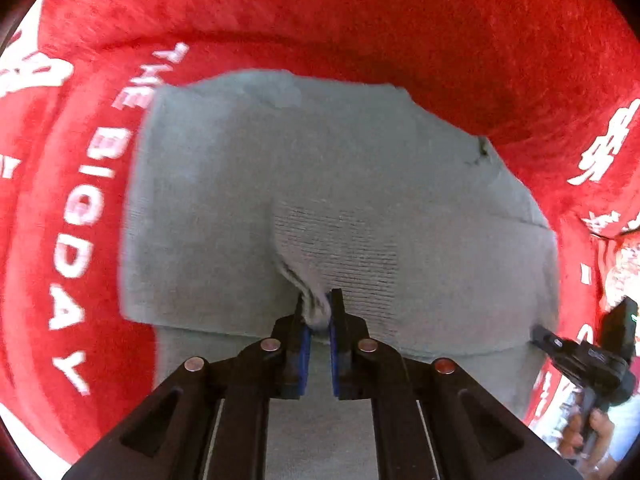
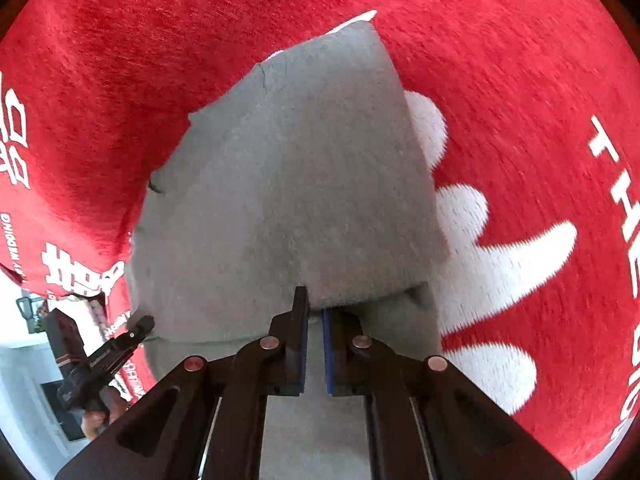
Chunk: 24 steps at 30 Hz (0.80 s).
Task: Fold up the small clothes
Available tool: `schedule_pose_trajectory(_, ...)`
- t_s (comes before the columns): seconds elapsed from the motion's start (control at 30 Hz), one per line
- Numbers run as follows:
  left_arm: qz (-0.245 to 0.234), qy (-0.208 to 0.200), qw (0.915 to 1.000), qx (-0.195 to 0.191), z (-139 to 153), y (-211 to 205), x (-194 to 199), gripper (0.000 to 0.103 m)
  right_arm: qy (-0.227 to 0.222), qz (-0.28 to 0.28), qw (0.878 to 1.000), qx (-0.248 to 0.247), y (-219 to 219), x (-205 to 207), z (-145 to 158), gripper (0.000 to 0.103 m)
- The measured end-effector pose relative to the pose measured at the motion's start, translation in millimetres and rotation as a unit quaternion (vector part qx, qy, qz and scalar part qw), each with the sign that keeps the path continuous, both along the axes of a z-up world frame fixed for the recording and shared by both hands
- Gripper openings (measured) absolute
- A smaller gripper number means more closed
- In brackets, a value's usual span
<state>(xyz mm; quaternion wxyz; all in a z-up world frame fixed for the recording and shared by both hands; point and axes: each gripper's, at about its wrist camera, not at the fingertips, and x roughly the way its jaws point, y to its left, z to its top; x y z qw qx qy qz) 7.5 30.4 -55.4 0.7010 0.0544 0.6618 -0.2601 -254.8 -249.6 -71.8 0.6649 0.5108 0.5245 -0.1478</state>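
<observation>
A grey knit garment (image 1: 280, 180) lies flat on a red plush cover, with one layer folded over another. My left gripper (image 1: 318, 306) points steeply down and is shut on a pinched ridge of the grey fabric near its near edge. In the right wrist view the same garment (image 2: 288, 168) fills the centre, and my right gripper (image 2: 316, 308) is shut on its near folded edge, the cloth draping over one fingertip. Each gripper shows in the other's view at the garment's side: the right gripper (image 1: 538, 332) and the left gripper (image 2: 146, 320).
The red cover (image 1: 360, 20) carries white lettering (image 1: 84, 216) and large white shapes (image 2: 472, 216). It drops off at an edge (image 1: 592, 240) beyond which a room shows. A hand (image 2: 96, 420) grips the left tool's handle.
</observation>
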Motion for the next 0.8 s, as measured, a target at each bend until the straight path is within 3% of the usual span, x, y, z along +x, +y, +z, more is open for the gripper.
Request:
schedule_pose_trajectory(0.1, -0.002, -0.018, 0.9997, 0.015, 12.8, 9.8, 5.2, 0.008, -0.012, 0.017, 1.0, -0.018, -3.2, -9.7, 20.2, 0.01)
schedule_pose_trajectory(0.17, -0.003, -0.03, 0.9991, 0.03, 18.3, 14.3, 8.0, 0.008, -0.032, -0.003, 0.999, -0.031, -14.0, -20.0, 32.9, 0.013)
schedule_pose_trajectory(0.2, -0.005, -0.037, 0.9986, 0.037, 21.3, 15.7, 8.7, 0.008, -0.039, -0.028, 0.998, -0.041, -24.8, -27.1, 39.4, 0.025)
schedule_pose_trajectory(0.23, -0.007, -0.043, 0.9983, 0.038, 25.8, 17.0, 9.9, 0.008, -0.043, -0.05, 0.997, -0.046, -32.5, -29.2, 40.0, 0.047)
schedule_pose_trajectory(0.3, -0.009, -0.048, 0.9984, 0.03, 32.1, 18.2, 11.1, 0.008, -0.042, -0.088, 0.994, -0.041, -50.2, -33.6, 33.7, 0.059)
schedule_pose_trajectory(0.37, -0.015, -0.048, 0.9984, 0.026, 32.3, 15.7, 11.8, 0.008, -0.032, -0.096, 0.995, -0.022, -63.6, -27.3, 14.7, 0.059)
schedule_pose_trajectory(0.47, -0.023, -0.043, 0.9983, 0.031, 21.8, -0.5, 8.3, 0.008, -0.019, -0.073, 0.997, 0.022, -63.8, -4.0, -11.9, 0.046)
schedule_pose_trajectory(0.5, -0.025, -0.042, 0.9983, 0.033, 16.0, -8.5, 5.3, 0.008, -0.006, -0.056, 0.998, 0.03, -60.8, 4.0, -18.1, 0.018)
schedule_pose_trajectory(0.53, -0.03, -0.041, 0.9979, 0.041, 11.1, -11.8, 2.3, 0.008, 0.0, -0.043, 0.999, 0.02, -59.3, 8.4, -15.3, 0.011)
schedule_pose_trajectory(0.67, -0.032, -0.046, 0.9967, 0.059, -0.9, -14.8, -1.6, 0.008, 0.015, 0.039, 0.994, -0.102, -54.5, 23.7, 18.3, 0.011)
schedule_pose_trajectory(0.8, -0.036, -0.067, 0.994, 0.078, -8.7, -13.2, 1.3, 0.008, 0.044, 0.043, 0.994, -0.087, -61.1, 18.2, -4.6, 0.011)
